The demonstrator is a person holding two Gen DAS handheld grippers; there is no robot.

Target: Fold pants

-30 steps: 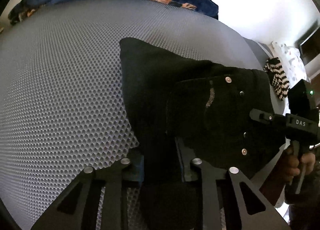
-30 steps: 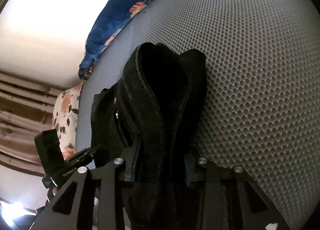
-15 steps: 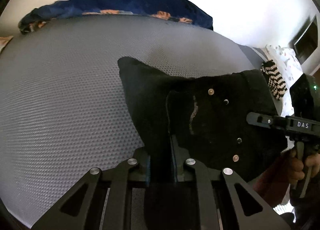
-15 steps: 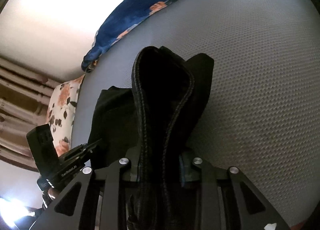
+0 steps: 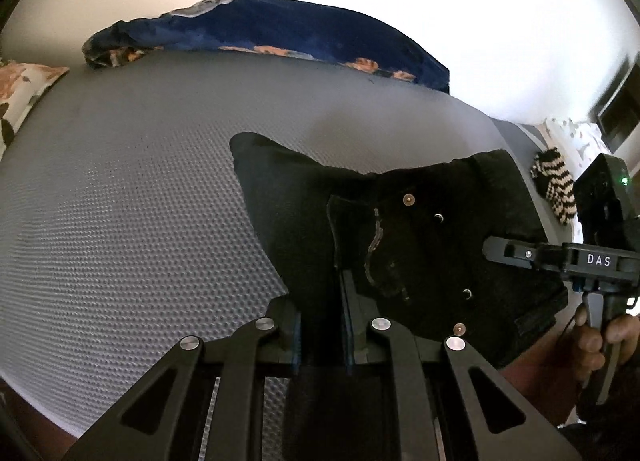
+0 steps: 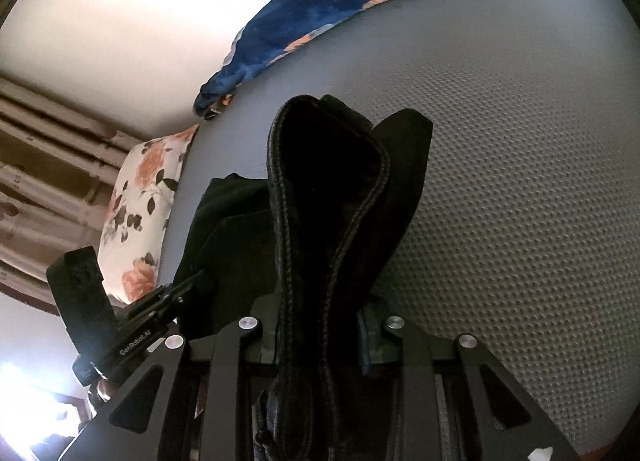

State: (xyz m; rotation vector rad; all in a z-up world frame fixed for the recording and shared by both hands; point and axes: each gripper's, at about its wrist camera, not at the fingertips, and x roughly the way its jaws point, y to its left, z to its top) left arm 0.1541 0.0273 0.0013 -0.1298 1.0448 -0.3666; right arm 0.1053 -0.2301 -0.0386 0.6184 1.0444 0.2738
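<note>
I have the black pants (image 5: 400,229) bunched on the grey honeycomb-textured mattress (image 5: 120,221), held up off it at 2 places. My left gripper (image 5: 320,313) is clamped on a fold of the dark fabric; cloth fills the gap between its 2 fingers (image 5: 286,325) and runs back under the camera. My right gripper (image 6: 320,335) is pinched on a thick stitched hem or band of the pants (image 6: 332,189), which rises in a loop ahead of the fingers (image 6: 370,337).

From the left wrist, the pants' outer edge ends in a point toward the middle of the mattress, and the rivets and fly stitching face up. Left of that edge the mattress runs open to its rim. At the far side a blue floral blanket (image 5: 272,29) lies along the edge, well apart from the pants; a floral pillow (image 6: 140,205) sits at the corner near the wall. A striped black-and-white item (image 5: 554,185) lies beyond the pants on the right.

My right hand (image 5: 600,337) shows in the left view, wrapped around the handle, with that tool pointing in level from the right. Both tools sit low, angled forward over the mattress.
</note>
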